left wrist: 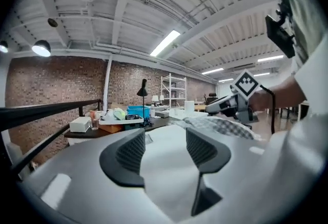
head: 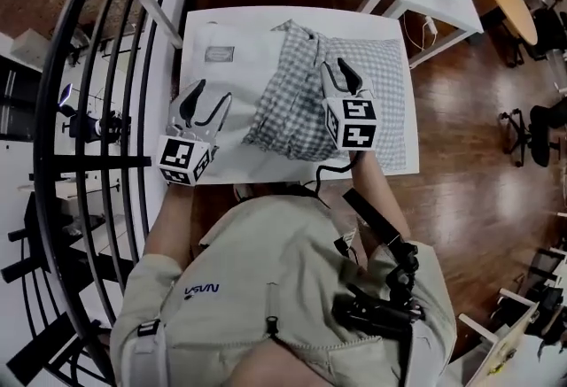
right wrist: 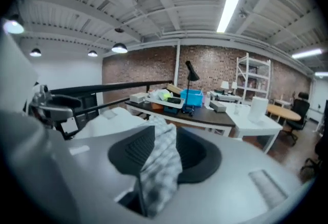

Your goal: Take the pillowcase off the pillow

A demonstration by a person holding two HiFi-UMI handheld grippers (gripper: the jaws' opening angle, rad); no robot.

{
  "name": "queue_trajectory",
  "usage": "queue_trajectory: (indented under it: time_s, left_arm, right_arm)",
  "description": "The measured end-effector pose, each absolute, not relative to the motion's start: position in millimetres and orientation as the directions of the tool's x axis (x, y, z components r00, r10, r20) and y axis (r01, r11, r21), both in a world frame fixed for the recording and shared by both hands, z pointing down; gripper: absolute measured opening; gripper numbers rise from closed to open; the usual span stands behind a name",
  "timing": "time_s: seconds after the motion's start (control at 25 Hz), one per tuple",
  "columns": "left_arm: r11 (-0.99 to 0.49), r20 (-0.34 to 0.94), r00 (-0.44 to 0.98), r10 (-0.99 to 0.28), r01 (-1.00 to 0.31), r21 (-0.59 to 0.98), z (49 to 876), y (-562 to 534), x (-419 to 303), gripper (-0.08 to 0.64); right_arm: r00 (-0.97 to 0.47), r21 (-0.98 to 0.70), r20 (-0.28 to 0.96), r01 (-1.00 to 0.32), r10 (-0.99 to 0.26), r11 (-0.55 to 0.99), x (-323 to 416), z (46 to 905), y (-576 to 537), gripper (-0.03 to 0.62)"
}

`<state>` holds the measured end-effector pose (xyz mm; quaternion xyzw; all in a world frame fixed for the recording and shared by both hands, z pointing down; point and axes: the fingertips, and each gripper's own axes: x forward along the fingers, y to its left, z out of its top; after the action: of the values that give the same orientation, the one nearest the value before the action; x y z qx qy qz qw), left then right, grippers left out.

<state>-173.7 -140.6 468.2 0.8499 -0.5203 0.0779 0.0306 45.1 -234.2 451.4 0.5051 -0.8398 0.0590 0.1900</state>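
The checked pillowcase point(head: 288, 106) lies bunched mid-bench, just right of the bare white pillow point(head: 221, 53) — largely off, by the look of it. The right tool point(head: 337, 69) stands part open, a fold of the cloth hanging loose between its jaws, not pinched. The left tool point(head: 215, 91) is wide open and empty, low over the pillow's near end — placed, probably, to steady it on the bench point(head: 292, 171).

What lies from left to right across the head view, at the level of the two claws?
black railing → left claw → bunched heap of the checked pillowcase → right claw → wooden floor
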Motion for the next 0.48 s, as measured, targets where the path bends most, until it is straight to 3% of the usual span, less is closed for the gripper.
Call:
queue_trajectory:
  time_s: [0.24,0.4,0.48]
  left_arm:
    - [-0.583,0.392,0.508,-0.767,-0.807,-0.096,541.0,-89.1,-142.0,0.275]
    - [-0.630,0.502,0.508,-0.700,-0.771,-0.099,583.3,-81.3,-136.8,0.296]
    - [-0.646,0.539,0.503,-0.675,-0.756,-0.103,597.8,-82.2,-132.9,0.273]
  right_arm:
    - [-0.563,-0.054,0.476,-0.785,-0.675,0.617,-8.6,493.3,-107.3,0.140]
    - [-0.562,-0.107,0.621,-0.751,-0.546,0.651,-28.4,550.1,-59.7,0.164]
    - [-0.543,-0.109,0.676,-0.742,-0.498,0.662,-35.2,572.8,-50.1,0.166]
